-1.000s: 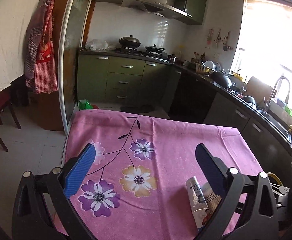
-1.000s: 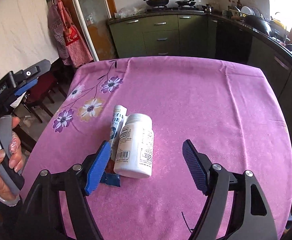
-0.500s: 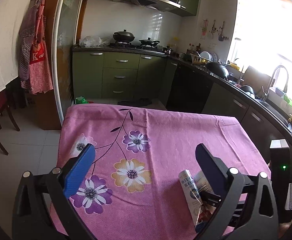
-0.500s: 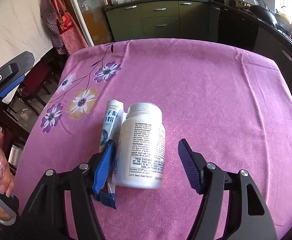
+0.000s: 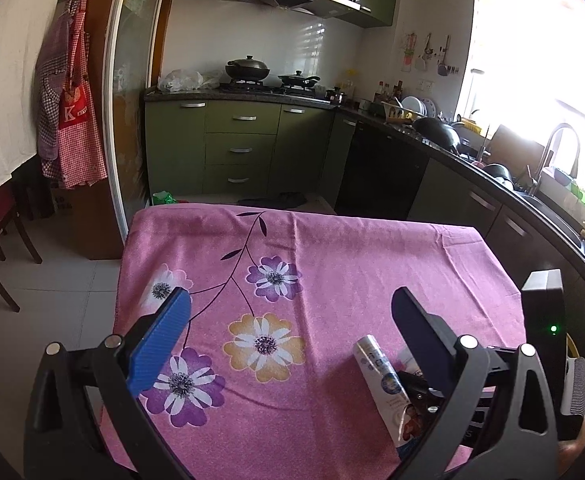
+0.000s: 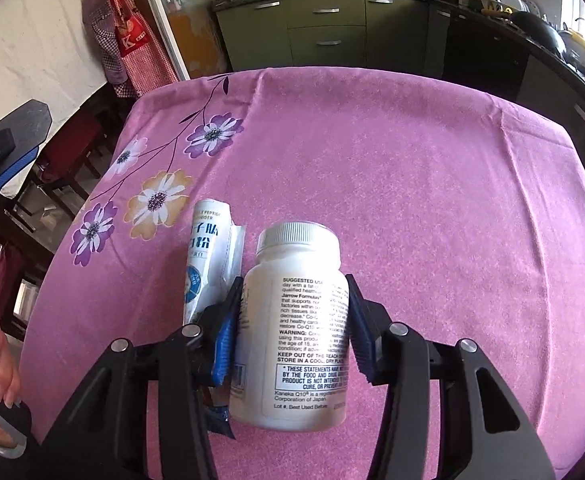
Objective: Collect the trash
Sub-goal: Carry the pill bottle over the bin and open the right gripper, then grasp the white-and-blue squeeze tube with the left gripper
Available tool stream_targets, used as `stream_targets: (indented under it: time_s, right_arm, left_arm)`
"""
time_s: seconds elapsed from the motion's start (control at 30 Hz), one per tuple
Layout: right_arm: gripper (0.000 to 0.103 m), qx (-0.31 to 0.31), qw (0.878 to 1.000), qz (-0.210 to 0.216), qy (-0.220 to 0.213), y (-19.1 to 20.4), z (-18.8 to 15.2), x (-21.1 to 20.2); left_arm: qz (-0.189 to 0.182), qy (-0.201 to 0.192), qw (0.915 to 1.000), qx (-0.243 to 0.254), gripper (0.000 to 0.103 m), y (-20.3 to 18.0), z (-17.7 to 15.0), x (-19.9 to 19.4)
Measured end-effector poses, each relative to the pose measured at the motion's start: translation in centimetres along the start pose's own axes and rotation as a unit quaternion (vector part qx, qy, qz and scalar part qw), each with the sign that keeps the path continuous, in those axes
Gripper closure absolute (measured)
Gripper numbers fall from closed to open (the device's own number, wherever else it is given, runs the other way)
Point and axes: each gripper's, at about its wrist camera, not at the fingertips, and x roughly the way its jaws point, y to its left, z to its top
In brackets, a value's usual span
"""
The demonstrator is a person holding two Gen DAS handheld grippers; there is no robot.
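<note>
tablecloth (image 6: 412, 184): pink, printed with purple, white and yellow flowers on dark stems
bottle (image 6: 296, 320): white, white cap, black print
packet (image 6: 206, 256): white and blue, blue lettering
cabinets (image 5: 240, 148): olive green, silver handles
apron (image 5: 78, 120): red and white check

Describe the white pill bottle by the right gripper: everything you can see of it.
The white bottle looks like opaque plastic, with a ribbed white screw cap on and a printed supplement label. It lies on its side on the pink cloth, cap pointing away. The right gripper has just been closing, and its blue pads flank and touch its body. A paper sachet lies against its left side.
</note>
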Motion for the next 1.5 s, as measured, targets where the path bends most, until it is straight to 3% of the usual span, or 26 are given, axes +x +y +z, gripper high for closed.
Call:
stream_targets:
  time_s: [0.23,0.47,0.6,0.7,0.83,1.03,1.17,1.2,1.23,1.33,1.5]
  right_arm:
    - [0.055,-0.028,0.999,-0.04,-0.009,-2.0,-2.7,-2.3]
    - [0.055,0.024,0.998,-0.02,-0.045,-7.1,-6.1,-8.5]
    - [0.055,0.069,0.992,-0.067,-0.081,-12.3,-7.9,-13.9]
    - [0.055,0.126,0.979,-0.129,-0.092,-18.4,-9.6,-17.0]
    - [0.055,0.206,0.954,-0.209,-0.06,-27.6,-12.8,-18.0]
    - [0.055,0.278,0.929,-0.245,-0.005,-35.9,-15.4,-15.8]
    - [0.052,0.309,0.921,-0.238,0.003,-38.9,-15.8,-14.7]
    - [0.037,0.315,0.917,-0.244,0.009,-39.5,-15.7,-14.4]
    - [0.031,0.319,0.914,-0.249,0.005,-40.0,-15.7,-14.6]
    - [0.031,0.326,0.908,-0.261,-0.026,-39.9,-16.2,-16.4]
    - [0.031,0.309,0.917,-0.236,-0.086,-34.9,-17.3,-20.1]
  left_arm:
    - [0.005,0.009,0.9999,0.002,0.007,-0.1,-0.2,0.5]
    - [0.008,0.013,0.9998,0.012,0.007,-0.5,-0.4,0.8]
    - [0.008,0.016,0.9997,0.015,0.007,-0.7,-0.5,0.9]
    - [0.01,0.017,0.9996,0.019,0.007,-0.9,-0.5,1.0]
    - [0.011,0.023,0.9994,0.024,0.007,-1.2,-0.7,1.3]
    - [0.015,0.03,0.9989,0.034,0.007,-1.6,-1.0,1.6]
    - [0.013,0.034,0.9986,0.037,0.007,-1.7,-1.1,1.8]
    - [0.013,0.035,0.9986,0.038,0.007,-1.7,-1.2,1.8]
    - [0.012,0.035,0.9986,0.039,0.007,-1.8,-1.2,1.9]
    - [0.011,0.038,0.9983,0.043,0.007,-2.0,-1.2,2.0]
    - [0.004,0.047,0.9976,0.051,0.007,-2.7,-1.5,2.2]
